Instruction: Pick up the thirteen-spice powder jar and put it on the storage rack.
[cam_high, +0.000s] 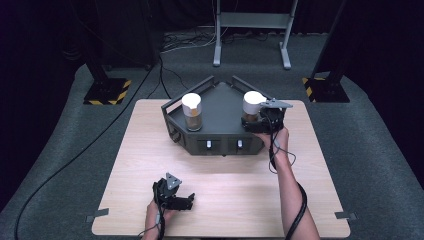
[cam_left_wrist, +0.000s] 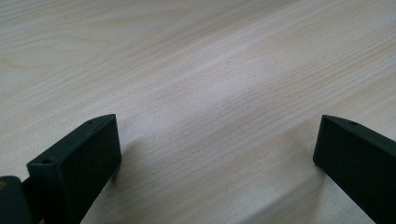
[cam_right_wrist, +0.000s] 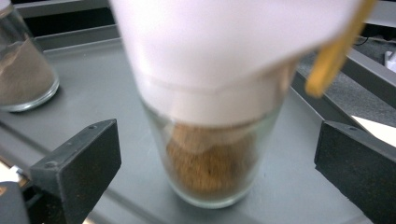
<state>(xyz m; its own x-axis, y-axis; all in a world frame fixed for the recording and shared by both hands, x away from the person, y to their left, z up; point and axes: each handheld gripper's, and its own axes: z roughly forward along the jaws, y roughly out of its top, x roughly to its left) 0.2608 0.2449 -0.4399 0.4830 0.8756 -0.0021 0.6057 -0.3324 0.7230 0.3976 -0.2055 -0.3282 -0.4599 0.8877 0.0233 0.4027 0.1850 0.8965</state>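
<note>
A: The right gripper (cam_right_wrist: 217, 154) has its jaws spread wide, pressing on nothing. The glass jar of brown powder (cam_right_wrist: 210, 154) with its white paper filter (cam_right_wrist: 224, 51) stands between them on the grey tray (cam_high: 220, 107), clear of both pads.

B: And the left gripper (cam_high: 173, 196)?

A: Jaws apart over bare table (cam_left_wrist: 196, 70), well away from the tray.

B: Risks?

A: I'd say a sideways pull-out could clip the glass and tip it, spilling powder. The second jar (cam_right_wrist: 23, 70) stands farther off to the side.

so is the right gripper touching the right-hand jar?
Apart. The right gripper view shows the right gripper with jaws wide, grey tray visible between each pad and the jar.
</note>
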